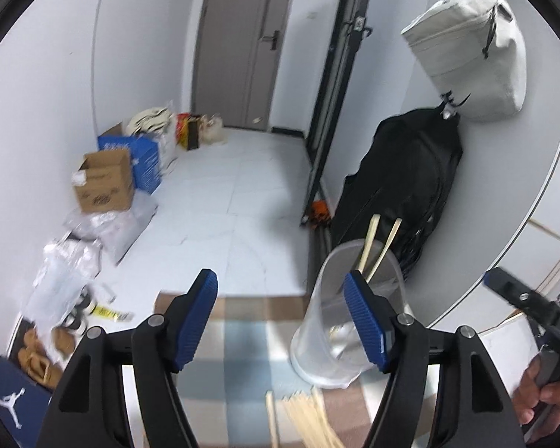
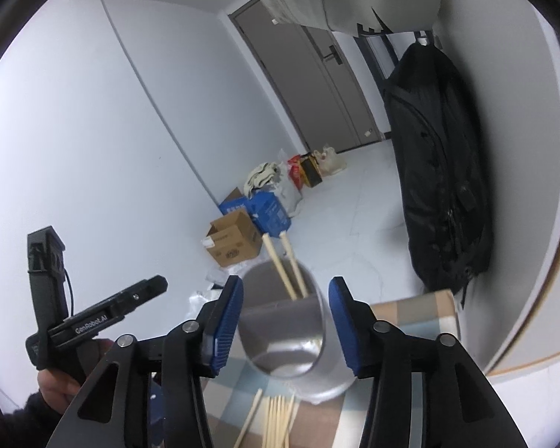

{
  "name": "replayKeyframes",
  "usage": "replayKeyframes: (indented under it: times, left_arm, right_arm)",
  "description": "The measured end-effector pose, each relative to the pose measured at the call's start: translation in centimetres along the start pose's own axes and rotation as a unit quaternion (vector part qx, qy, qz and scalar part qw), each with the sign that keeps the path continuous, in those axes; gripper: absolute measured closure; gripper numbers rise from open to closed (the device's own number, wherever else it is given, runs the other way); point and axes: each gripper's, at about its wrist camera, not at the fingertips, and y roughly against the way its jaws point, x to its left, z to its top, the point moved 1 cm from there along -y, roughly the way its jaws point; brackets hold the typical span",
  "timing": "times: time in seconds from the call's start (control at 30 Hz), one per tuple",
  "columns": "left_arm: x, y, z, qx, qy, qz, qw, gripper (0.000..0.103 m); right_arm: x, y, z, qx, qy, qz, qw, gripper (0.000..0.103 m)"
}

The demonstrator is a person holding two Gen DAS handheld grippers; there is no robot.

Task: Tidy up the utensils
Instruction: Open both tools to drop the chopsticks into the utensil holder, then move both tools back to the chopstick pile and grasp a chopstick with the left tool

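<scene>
A clear plastic cup (image 1: 339, 321) stands on a checked cloth (image 1: 242, 339) with two wooden chopsticks (image 1: 377, 246) upright in it. Several loose chopsticks (image 1: 310, 418) lie on the cloth in front of the cup. My left gripper (image 1: 280, 317) is open and empty; its right finger overlaps the cup in view. In the right wrist view the cup (image 2: 291, 336) sits between the open fingers of my right gripper (image 2: 283, 321), with the two chopsticks (image 2: 287, 265) in it and loose chopsticks (image 2: 276, 422) below. The right gripper holds nothing.
The cloth-covered surface ends just past the cup, with floor beyond. A black bag (image 1: 403, 175) and a grey bag (image 1: 470, 48) hang on the wall at right. Cardboard boxes (image 1: 104, 183) and plastic bags line the left wall. A grey door (image 1: 242, 41) is far ahead.
</scene>
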Motion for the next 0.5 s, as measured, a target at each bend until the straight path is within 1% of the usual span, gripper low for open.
replayKeyframes:
  times: [0.07,0.1,0.17,0.2,0.33,0.43,0.5]
  left_arm:
    - [0.0,0.1,-0.7,0.010,0.004,0.010,0.9999,0.037]
    - [-0.2,0.2,-1.0,0.013,0.004,0.016,0.9998,0.037]
    - [-0.5,0.8,-1.7,0.015,0.001,0.036,0.9992,0.037]
    - [-0.5,1.3,-2.0,0.014,0.001,0.039,0.9991,0.036]
    - [-1.2,2.7,-3.0,-0.003,-0.004,0.052,0.9986,0.026]
    - [-1.3,2.9,-3.9,-0.006,-0.005,0.071,0.9975,0.023]
    - [-1.1,2.8,-4.5,-0.002,-0.005,0.073,0.9973,0.023]
  right_arm:
    - [0.1,0.4,-0.8,0.000,0.002,0.000,1.000,0.047]
    - [0.2,0.7,-1.3,0.000,0.002,0.001,1.000,0.046]
    - [0.3,1.0,-2.0,0.002,0.003,-0.001,1.000,0.040]
    - [0.4,1.2,-2.4,0.003,0.003,-0.003,1.000,0.039]
    - [0.7,1.9,-3.7,0.003,0.010,-0.003,1.000,0.033]
    - [1.0,1.8,-5.0,0.008,0.022,-0.001,1.000,0.029]
    - [1.2,1.8,-5.7,0.011,0.024,0.001,1.000,0.026]
